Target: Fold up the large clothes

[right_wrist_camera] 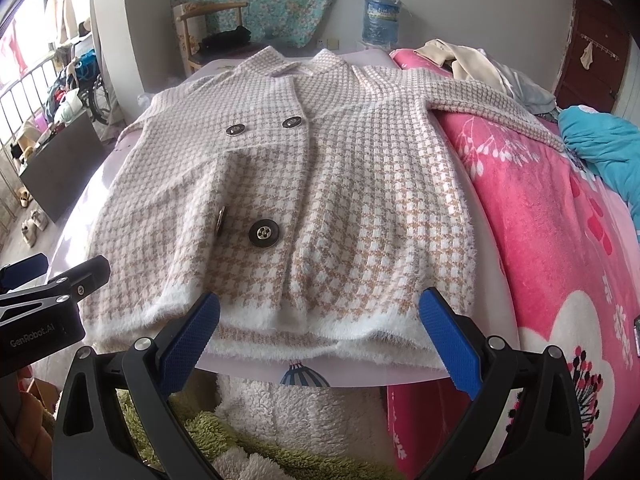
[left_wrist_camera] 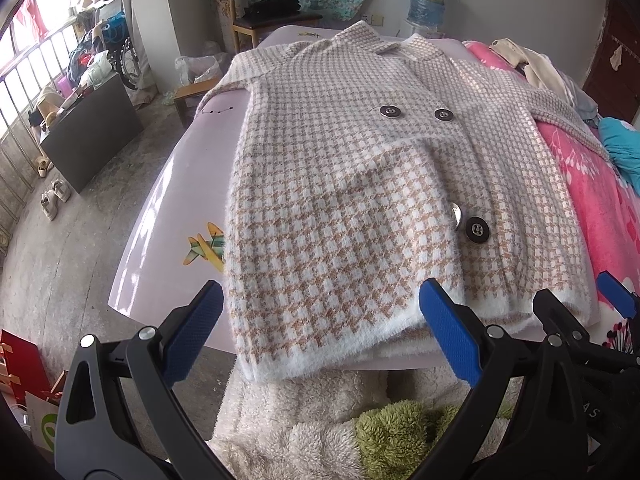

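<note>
A fuzzy beige-and-white houndstooth coat [left_wrist_camera: 360, 184] [right_wrist_camera: 320, 184] lies face up on a lilac board [left_wrist_camera: 160, 208] [right_wrist_camera: 360, 376], collar far, white hem near. One sleeve is folded across the front; the other sleeve [right_wrist_camera: 500, 112] stretches right over the pink blanket. Dark buttons [right_wrist_camera: 264, 233] show on the front. My left gripper [left_wrist_camera: 320, 332] stands open, fingers spanning the hem's left corner, nothing held. My right gripper [right_wrist_camera: 320, 332] also stands open, just in front of the hem's middle. The right gripper's tips [left_wrist_camera: 616, 300] show at the edge of the left wrist view.
A pink flowered blanket [right_wrist_camera: 560, 240] covers the bed on the right, with a teal garment [right_wrist_camera: 600, 140] and pale clothes [right_wrist_camera: 460, 60] on it. Fleecy white and green fabric [right_wrist_camera: 280, 420] lies below the board. A wooden chair [left_wrist_camera: 264, 12], water jug [left_wrist_camera: 428, 0] and clutter stand beyond.
</note>
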`<state>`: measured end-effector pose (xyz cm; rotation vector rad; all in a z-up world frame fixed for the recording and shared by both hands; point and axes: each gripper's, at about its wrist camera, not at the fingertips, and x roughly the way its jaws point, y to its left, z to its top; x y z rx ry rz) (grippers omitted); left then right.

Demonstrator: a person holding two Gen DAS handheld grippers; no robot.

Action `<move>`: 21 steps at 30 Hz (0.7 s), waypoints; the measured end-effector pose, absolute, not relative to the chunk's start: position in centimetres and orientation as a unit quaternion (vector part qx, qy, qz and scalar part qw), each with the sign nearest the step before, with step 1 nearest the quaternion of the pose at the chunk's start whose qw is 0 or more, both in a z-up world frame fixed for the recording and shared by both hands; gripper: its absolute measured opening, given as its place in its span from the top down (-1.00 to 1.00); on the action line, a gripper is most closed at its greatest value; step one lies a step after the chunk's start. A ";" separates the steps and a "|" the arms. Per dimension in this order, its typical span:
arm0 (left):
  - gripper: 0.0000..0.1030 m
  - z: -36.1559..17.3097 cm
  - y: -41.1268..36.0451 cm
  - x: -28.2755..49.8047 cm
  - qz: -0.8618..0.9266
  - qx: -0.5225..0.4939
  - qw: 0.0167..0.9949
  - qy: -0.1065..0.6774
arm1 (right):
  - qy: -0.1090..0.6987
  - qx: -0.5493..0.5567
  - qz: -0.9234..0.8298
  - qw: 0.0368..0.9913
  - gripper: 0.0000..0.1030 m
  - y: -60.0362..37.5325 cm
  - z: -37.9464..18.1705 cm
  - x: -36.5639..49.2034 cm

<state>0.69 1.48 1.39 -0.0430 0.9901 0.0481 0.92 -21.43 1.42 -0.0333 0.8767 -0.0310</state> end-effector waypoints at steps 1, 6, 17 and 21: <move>-0.84 1.3 1.4 0.9 0.025 -0.020 0.879 0.475 | 0.425 -0.017 -0.014 0.905 -0.89 -21.4 1.4 1.2; -0.84 1.3 1.4 2.3 0.032 -0.020 0.878 0.478 | 0.425 -0.014 -0.015 0.905 -0.89 -21.7 1.8 2.5; -0.84 1.7 1.9 5.9 0.043 -0.022 0.875 0.481 | 0.421 -0.022 -0.009 0.907 -0.89 -21.4 3.5 6.2; -0.84 1.9 2.4 7.6 0.044 -0.024 0.874 0.483 | 0.415 -0.032 -0.008 0.909 -0.89 -20.8 4.4 7.7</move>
